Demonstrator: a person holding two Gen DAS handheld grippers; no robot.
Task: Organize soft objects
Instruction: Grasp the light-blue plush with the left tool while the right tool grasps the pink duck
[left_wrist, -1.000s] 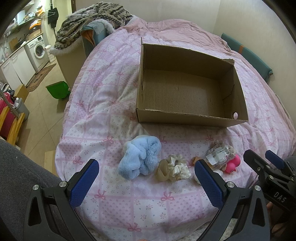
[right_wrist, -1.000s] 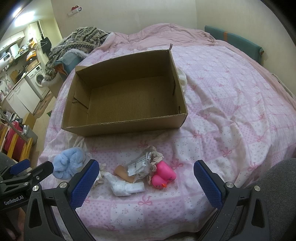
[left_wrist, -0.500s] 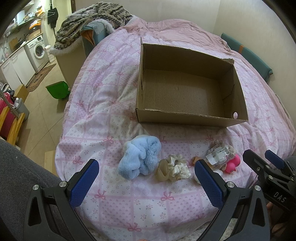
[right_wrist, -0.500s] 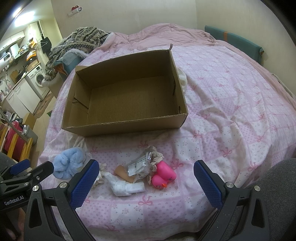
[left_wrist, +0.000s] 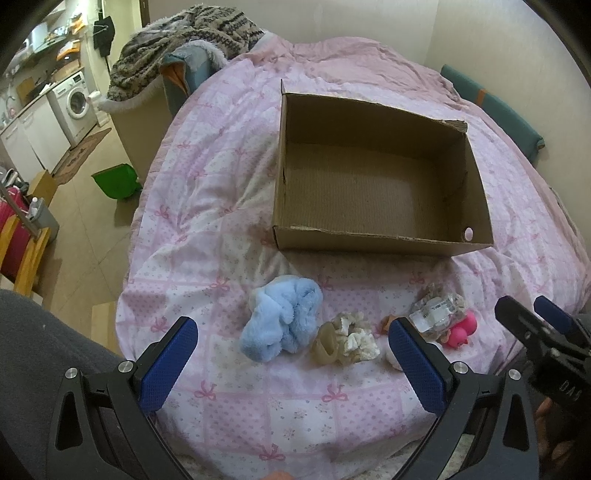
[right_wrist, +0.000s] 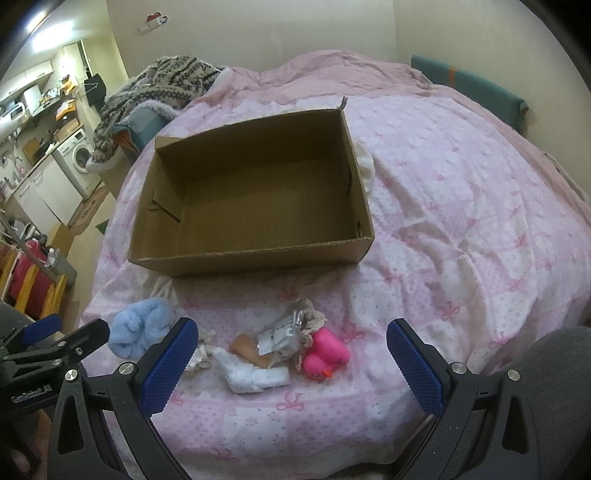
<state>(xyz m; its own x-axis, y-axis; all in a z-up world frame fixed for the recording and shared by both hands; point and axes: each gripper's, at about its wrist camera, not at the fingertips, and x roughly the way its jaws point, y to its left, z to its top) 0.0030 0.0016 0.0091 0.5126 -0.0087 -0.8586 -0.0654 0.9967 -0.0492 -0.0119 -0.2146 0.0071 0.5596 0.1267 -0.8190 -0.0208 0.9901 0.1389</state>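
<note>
Several soft things lie in a loose row on the pink bedspread (left_wrist: 207, 206), all on the near side of one open cardboard box (left_wrist: 376, 240), which serves as the landmark. One fluffy blue bundle (left_wrist: 282, 323) sits nearest the box's near-left corner. Just right of it lies one beige-and-cream scrunchie (left_wrist: 345, 338), touching or almost touching the blue fluff. Farther right, toward the box's near-right corner, is a small cluster: one clear packet with a white label (right_wrist: 282, 332) resting over a tan piece (right_wrist: 245, 347), one white rolled cloth (right_wrist: 255, 376) on the side away from the box, and one pink rubber duck (right_wrist: 327, 356) at the right end, touching the packet's lacy edge. The box itself holds nothing that can be seen.

The left gripper (left_wrist: 291, 369) hovers above the bedspread with its two blue-padded fingers (left_wrist: 168, 363) spread wide, grasping nothing; the blue bundle and the scrunchie appear between them, farther toward the box. The right gripper (right_wrist: 291, 369) is likewise spread wide and holds nothing, with the packet, cloth and duck framed between its two fingers (right_wrist: 415, 371).

Beyond the box, a patterned knit blanket (left_wrist: 184, 48) is heaped at the bed's far-left edge. One washing machine (left_wrist: 75, 101) and one green bin (left_wrist: 116, 181) stand on the floor off to the left.
</note>
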